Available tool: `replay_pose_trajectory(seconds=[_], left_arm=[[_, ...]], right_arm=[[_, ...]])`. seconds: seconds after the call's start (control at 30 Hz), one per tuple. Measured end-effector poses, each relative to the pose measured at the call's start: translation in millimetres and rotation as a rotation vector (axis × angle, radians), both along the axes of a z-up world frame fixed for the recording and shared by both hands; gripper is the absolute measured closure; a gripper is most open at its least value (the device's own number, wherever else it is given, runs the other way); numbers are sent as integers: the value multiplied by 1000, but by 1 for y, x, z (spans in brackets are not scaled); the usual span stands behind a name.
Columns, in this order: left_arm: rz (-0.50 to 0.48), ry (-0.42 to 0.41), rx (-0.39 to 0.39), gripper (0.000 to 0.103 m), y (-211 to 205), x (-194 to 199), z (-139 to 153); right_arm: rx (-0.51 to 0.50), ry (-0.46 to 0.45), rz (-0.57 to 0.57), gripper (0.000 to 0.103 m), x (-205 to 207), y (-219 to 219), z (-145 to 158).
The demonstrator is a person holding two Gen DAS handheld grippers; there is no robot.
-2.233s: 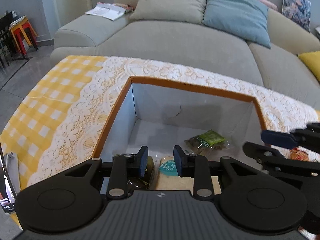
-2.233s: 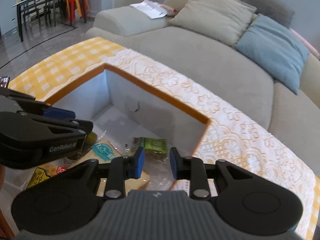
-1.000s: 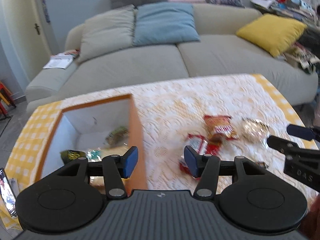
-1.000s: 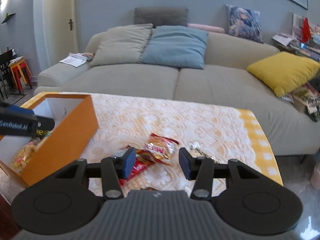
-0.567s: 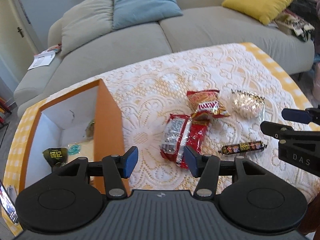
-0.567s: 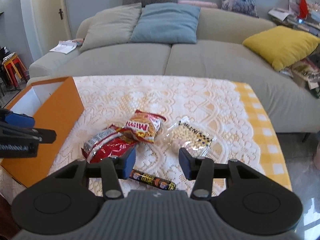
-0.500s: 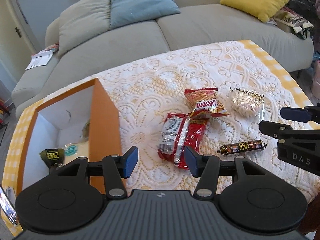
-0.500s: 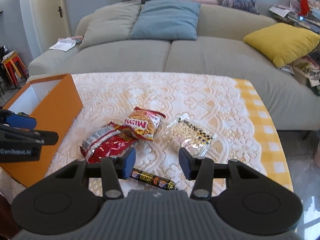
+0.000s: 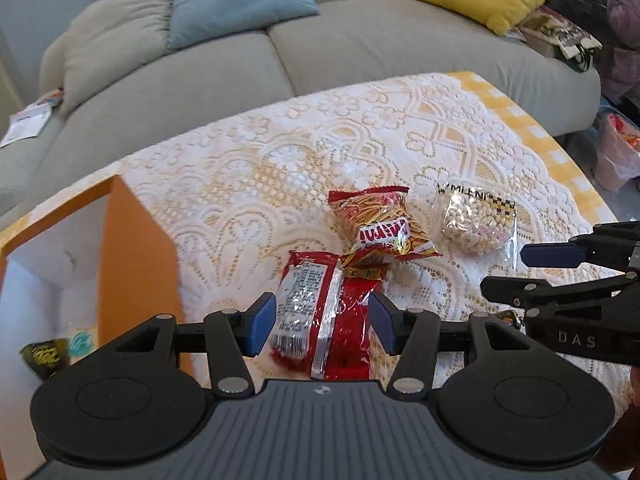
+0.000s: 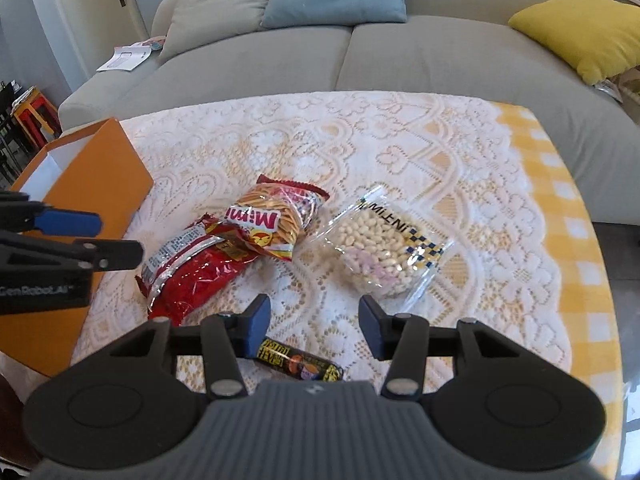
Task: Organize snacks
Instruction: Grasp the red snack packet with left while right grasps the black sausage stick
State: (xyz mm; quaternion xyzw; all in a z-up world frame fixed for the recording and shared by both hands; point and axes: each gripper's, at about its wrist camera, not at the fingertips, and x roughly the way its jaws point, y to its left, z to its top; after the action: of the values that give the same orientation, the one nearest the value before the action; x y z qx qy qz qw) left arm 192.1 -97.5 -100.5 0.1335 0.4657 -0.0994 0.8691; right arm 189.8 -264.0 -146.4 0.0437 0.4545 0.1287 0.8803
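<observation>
From the left wrist, the left gripper (image 9: 322, 330) is hanging over the red packet (image 9: 320, 312), its jaws standing well apart with the packet showing between them but nothing gripped. A second ago this view was looking across the table at the sofa; now it is tipping down onto the snacks, so the packet seems to be the next pick. The orange box (image 9: 136, 256) is sitting just left of the red packet, a few snacks lying inside it. The Mimi bag (image 9: 380, 220) is overlapping the packet's far end, and the clear bag of puffs (image 9: 476, 220) is lying beyond to the right.

From the right wrist, the right gripper (image 10: 314, 326) is hovering empty, jaws parted, with the dark sausage stick (image 10: 300, 362) lying just below the gap, right of the red packet (image 10: 192, 268). It too has dropped closer, so both hands are likely lining up picks, with four snacks left outside the orange box (image 10: 100, 172).
</observation>
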Motion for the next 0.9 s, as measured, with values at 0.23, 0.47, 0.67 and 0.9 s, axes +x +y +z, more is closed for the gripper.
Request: replay_pose_trajectory(seconds=[0.23,0.47,0.67,0.9], left_arm=[[-86,70,41,40,-1,16,-18],[-120,154,87,40,2,22,-36],[-99,195,50,40,6,29,-44],[-116,171,69,34,-2,30,-47]], right_arm=[[5,89,75,55,8,11,-18],[-159,79,257,56,-8,42,-27],[-175,111,237,65,-5,39,-36],[-148,128,243,76,-2,40,-36]])
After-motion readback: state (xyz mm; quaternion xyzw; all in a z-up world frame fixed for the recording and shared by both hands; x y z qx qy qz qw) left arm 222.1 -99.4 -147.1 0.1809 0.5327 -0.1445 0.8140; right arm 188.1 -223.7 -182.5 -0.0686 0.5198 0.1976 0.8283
